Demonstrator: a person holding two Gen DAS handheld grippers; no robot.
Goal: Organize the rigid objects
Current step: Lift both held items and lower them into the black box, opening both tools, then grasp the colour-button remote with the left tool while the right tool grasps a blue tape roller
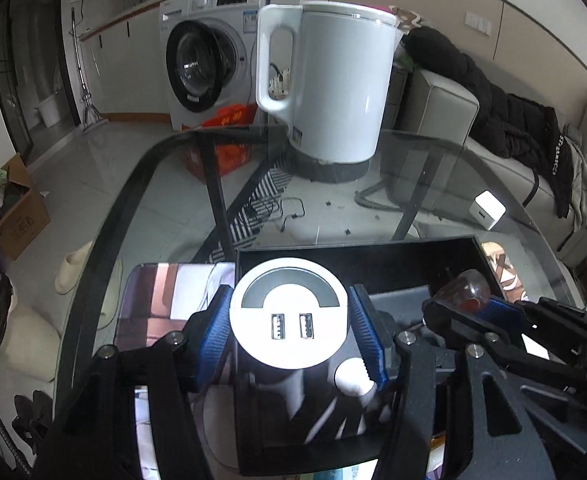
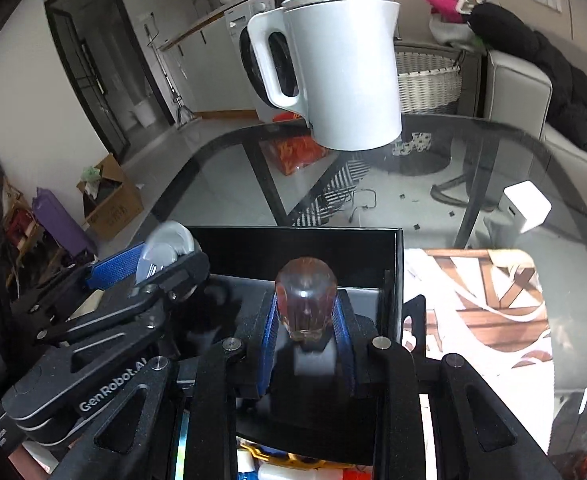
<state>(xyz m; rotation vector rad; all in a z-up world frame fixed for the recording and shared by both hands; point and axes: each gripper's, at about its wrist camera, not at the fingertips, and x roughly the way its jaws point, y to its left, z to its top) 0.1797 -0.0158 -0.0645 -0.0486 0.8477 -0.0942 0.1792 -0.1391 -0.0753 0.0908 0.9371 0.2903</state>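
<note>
Holding stock over the box (image 1: pixel 433 250): two items in transit, neither set down.

- Left hand-held gripper (image 1: pixel 289 330): jaws part-open, clamped on a round white USB hub (image 1: pixel 289 316), carried above the box's near left side.
- Right hand-held gripper (image 2: pixel 306 344): jaws nearly closed, pinching a screwdriver (image 2: pixel 305 300) by its amber handle, above the box interior.
- Charger (image 2: pixel 527 204): white cube, loose on the glass counter (image 2: pixel 493 152), ahead and right of the right gripper; apparently unsorted.
- Kettle (image 1: pixel 329 80): farther ahead, standing on the counter.

Judged progress: mid-task; both placements pending, charger likely left.
</note>
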